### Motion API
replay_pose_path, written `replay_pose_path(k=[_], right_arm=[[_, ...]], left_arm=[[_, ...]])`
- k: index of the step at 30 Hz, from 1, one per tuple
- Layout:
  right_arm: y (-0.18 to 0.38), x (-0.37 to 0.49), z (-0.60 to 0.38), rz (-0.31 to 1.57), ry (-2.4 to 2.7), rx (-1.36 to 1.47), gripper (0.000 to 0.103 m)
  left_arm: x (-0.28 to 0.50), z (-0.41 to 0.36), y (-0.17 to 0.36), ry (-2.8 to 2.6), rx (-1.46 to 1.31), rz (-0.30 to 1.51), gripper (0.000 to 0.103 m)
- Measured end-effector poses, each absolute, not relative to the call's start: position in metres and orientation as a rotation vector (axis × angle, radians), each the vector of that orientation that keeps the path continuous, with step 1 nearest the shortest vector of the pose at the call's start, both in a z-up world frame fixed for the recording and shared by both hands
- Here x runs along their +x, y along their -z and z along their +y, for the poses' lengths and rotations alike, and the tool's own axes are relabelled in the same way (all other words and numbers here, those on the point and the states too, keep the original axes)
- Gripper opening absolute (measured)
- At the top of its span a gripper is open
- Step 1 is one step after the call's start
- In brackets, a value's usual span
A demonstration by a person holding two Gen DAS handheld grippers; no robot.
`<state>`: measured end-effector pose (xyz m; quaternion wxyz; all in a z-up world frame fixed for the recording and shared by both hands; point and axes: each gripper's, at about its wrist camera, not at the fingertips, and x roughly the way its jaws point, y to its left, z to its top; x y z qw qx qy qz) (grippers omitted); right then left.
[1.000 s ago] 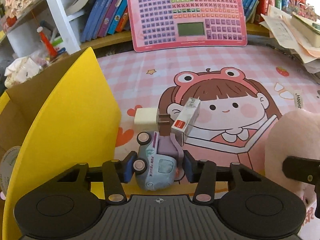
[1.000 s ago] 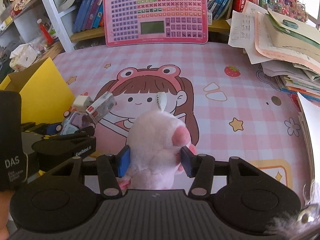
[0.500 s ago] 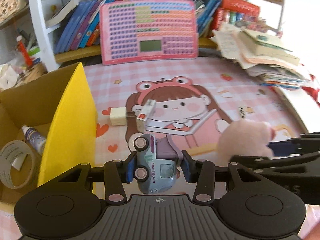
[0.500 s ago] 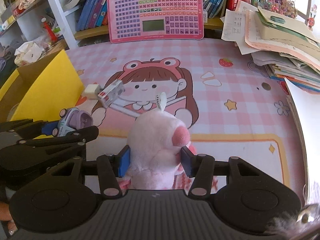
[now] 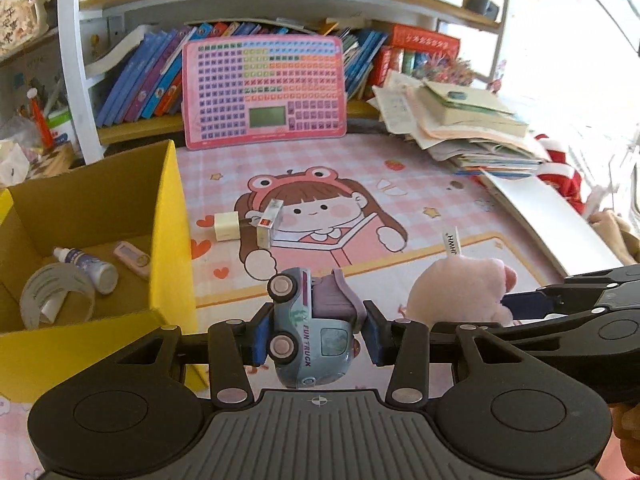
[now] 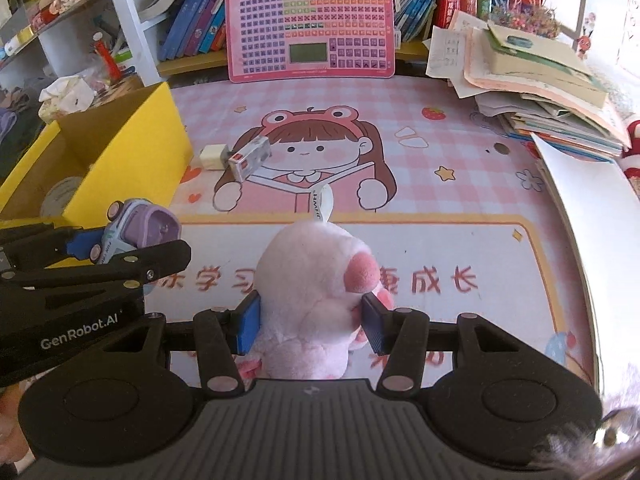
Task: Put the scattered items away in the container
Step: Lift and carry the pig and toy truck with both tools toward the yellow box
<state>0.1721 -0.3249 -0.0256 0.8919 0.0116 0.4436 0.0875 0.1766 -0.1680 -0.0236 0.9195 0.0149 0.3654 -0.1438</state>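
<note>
The left wrist view sat right behind its own gripper's fingers [image 5: 258,336], looking forward and down over the pink desk mat [image 5: 400,208] toward the bookshelf [image 5: 132,80], close enough that the open yellow box [image 5: 168,216] filled its left side. The right wrist view did the same from a spot further right, angled steeply down over the mat [image 6: 460,152] toward that shelf [image 6: 192,28]. Both shared the mat, the box [image 6: 132,140], the pink keyboard board [image 5: 262,92] [image 6: 310,26] and the paper pile [image 5: 460,128] [image 6: 532,84], and each caught the other's gripper at its edge.
</note>
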Motion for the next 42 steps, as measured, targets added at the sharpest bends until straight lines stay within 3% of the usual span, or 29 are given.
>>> replay_pose_path(k=[20,42], right_arm=[[0.010,0.056,-0.234,0.889,-0.262,-0.021,0.049],[0.008,0.031,-0.123,0.856,-0.508,-0.197,0.050]], left_arm=[[0.059,-0.061,0.009,0.297,0.062,0.737,0.043],[0.017,0.036,0.002,0.142,-0.043,0.700,0.043]])
